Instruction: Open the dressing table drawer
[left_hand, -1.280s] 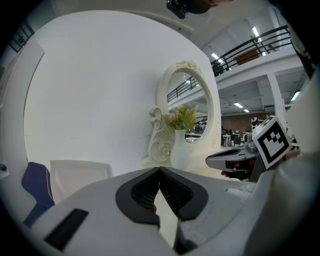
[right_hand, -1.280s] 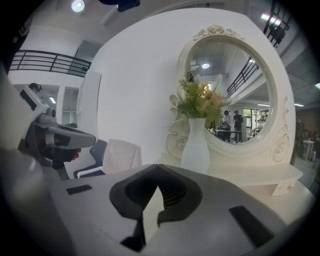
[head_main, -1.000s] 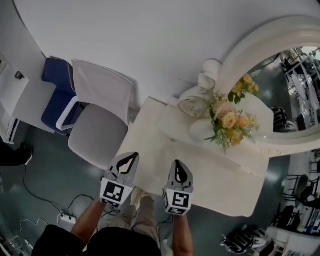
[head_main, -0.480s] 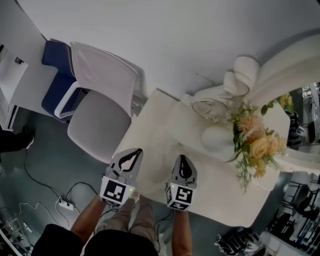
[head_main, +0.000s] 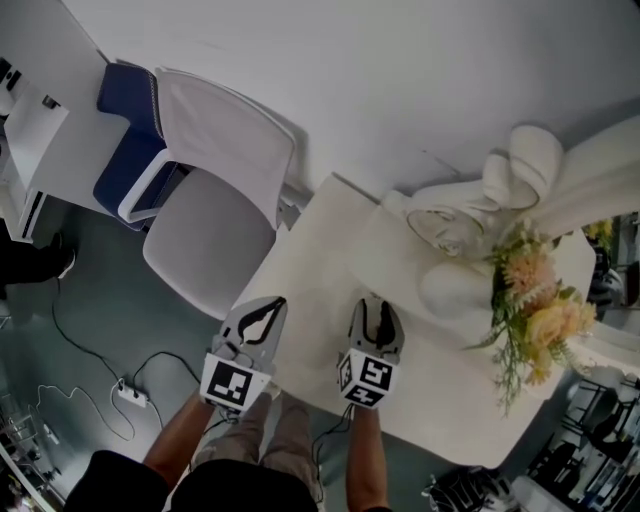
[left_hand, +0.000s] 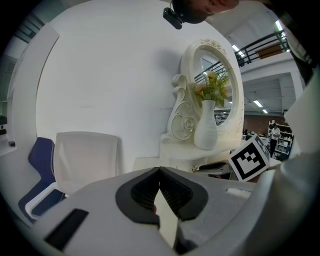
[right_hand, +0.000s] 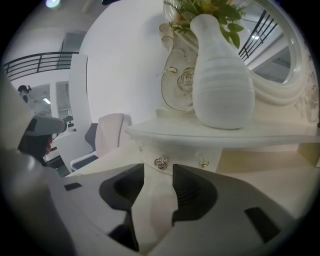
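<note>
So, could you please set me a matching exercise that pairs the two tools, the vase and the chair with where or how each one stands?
Things:
1. left tool
2. right tool
3. white vase
4. white chair

Places or states:
A. on the raised shelf
B. jaws together
C. on the floor beside the dressing table
D. jaws apart, facing a drawer knob

Pairs: 1-B; 2-D; 3-A; 4-C.
The right tool's jaws have just been opening, and nothing is between them.
</note>
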